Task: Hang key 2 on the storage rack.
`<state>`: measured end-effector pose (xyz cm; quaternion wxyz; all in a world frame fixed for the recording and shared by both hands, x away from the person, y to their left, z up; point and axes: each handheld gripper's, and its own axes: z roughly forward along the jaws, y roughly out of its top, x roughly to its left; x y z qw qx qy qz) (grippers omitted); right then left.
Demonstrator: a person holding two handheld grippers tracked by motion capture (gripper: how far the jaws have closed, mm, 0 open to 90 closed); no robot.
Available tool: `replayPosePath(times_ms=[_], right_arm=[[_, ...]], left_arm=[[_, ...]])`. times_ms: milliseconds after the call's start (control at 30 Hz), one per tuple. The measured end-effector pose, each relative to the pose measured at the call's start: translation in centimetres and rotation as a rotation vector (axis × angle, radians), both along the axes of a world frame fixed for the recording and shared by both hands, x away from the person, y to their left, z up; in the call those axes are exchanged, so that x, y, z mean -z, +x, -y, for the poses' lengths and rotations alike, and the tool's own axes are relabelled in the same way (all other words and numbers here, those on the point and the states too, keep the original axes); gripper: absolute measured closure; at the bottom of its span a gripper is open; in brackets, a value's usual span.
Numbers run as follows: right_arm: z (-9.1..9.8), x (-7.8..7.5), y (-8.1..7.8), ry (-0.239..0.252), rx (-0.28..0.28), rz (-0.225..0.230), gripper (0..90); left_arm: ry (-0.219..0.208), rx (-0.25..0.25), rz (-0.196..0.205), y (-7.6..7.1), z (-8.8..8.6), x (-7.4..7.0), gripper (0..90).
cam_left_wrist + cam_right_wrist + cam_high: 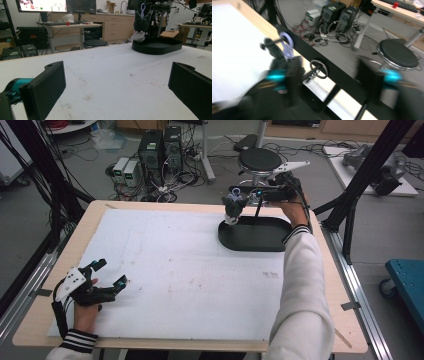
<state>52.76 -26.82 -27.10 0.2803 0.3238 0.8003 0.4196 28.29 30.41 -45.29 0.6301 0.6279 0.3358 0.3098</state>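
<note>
high view, nearest the person: the left gripper (pixel 111 274) rests low on the white mat (pixel 175 275) at the near left corner of the table (pixel 95 215), its jaws spread wide with nothing between them. left gripper view confirms it: the two black jaws stand far apart over bare mat.

farther across, at the far right of the mat, sits a black oval tray (pixel 260 236). a black stand (pixel 257 210) rises from it and carries a crossbar (pixel 319 60) with pegs. a dark grey plush keychain (pixel 233 208) hangs from the end peg by its pale purple clip (pixel 287 46), dangling over the tray's left end; in the left gripper view the plush keychain (pixel 140 25) hangs above the tray's (pixel 160 46) near rim, not touching it.

the right gripper (pixel 252 195) is held level at the crossbar, pointing left toward the toy. right gripper view is blurred, but its jaws stand apart, one beside the plush and one well to the right, and they grip nothing. a metal ring (pixel 319 68) sits on the bar between them.

beyond the table: a round stool (pixel 259 160) and computer towers (pixel 160 147) on the floor.
</note>
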Motion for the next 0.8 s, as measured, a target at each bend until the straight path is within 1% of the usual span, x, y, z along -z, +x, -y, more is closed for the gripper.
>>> replayPosePath(times_ms=[33, 67, 100, 133, 167, 200, 267, 300, 367, 433, 467, 500, 533, 600, 633, 667, 700, 767, 800], right_arm=[[0.0, -0.1, -0.2, 0.019, 0.001, -0.001, 10.3], [0.0, -0.2, -0.4, 0.045, 0.0, 0.002, 5.1], [-0.1, -0.4, -0.7, 0.077, -0.005, -0.004, 0.7], [0.0, -0.6, -1.1, 0.099, -0.012, -0.004, 0.7], [0.0, -0.9, -1.6, 0.116, -0.015, 0.007, 0.7], [0.0, -1.1, -2.1, 0.137, -0.016, 0.03, 0.7], [0.1, -1.5, -3.4, 0.206, -0.024, 0.035, 0.7], [0.1, -1.5, -4.0, 0.224, -0.034, 0.04, 0.7], [0.1, -1.5, -5.3, 0.228, -0.046, 0.036, 0.7], [0.4, -1.4, -6.7, 0.248, -0.051, 0.061, 0.7], [0.5, -1.4, -7.4, 0.251, -0.051, 0.057, 0.7], [0.7, -1.3, -8.2, 0.256, -0.055, 0.085, 0.7], [0.9, -1.1, -8.9, 0.265, -0.056, 0.085, 0.7], [1.2, -0.7, -10.7, 0.269, -0.05, 0.104, 0.7], [1.4, -0.4, -11.6, 0.251, -0.045, 0.122, 0.7], [1.5, 0.0, -12.7, 0.244, -0.032, 0.139, 0.8], [1.7, 0.5, -13.9, 0.254, -0.025, 0.158, 0.8], [2.2, 2.1, -16.5, 0.297, -0.018, 0.206, 0.7], [2.3, 2.7, -17.4, 0.304, -0.015, 0.222, 0.8]], left_arm=[[0.0, 0.0, 0.0, 0.0, 0.0, 0.0, 1.8], [0.0, 0.0, 0.002, 0.0, 0.0, 0.0, 1.7], [0.0, 0.0, 0.003, 0.0, 0.0, 0.0, 1.7], [-0.001, 0.001, 0.003, 0.0, 0.0, 0.0, 1.7], [0.003, 0.002, 0.003, 0.0, 0.0, 0.0, 1.7], [0.005, 0.004, 0.003, 0.0, 0.0, 0.0, 1.8], [0.005, 0.004, 0.005, 0.0, 0.0, 0.0, 1.8], [0.005, 0.003, 0.004, 0.0, 0.0, 0.0, 1.7], [0.004, 0.003, 0.005, 0.0, 0.0, 0.0, 1.7], [0.005, 0.003, 0.004, 0.0, 0.0, 0.0, 1.8], [0.005, 0.003, 0.005, 0.0, 0.0, 0.0, 1.8], [0.005, 0.002, 0.004, 0.0, 0.0, 0.0, 1.7], [0.005, 0.003, 0.005, 0.0, 0.0, 0.0, 1.7], [0.004, 0.003, 0.006, 0.0, 0.0, 0.0, 1.7], [0.006, 0.003, 0.004, 0.0, 0.0, 0.0, 1.8], [0.006, 0.002, 0.004, 0.0, 0.0, 0.0, 1.7], [0.005, 0.001, 0.005, 0.0, 0.1, 0.0, 1.8], [0.003, 0.001, 0.003, 0.0, 0.0, 0.0, 1.7], [-0.001, 0.002, 0.003, 0.0, 0.0, 0.0, 1.8]])
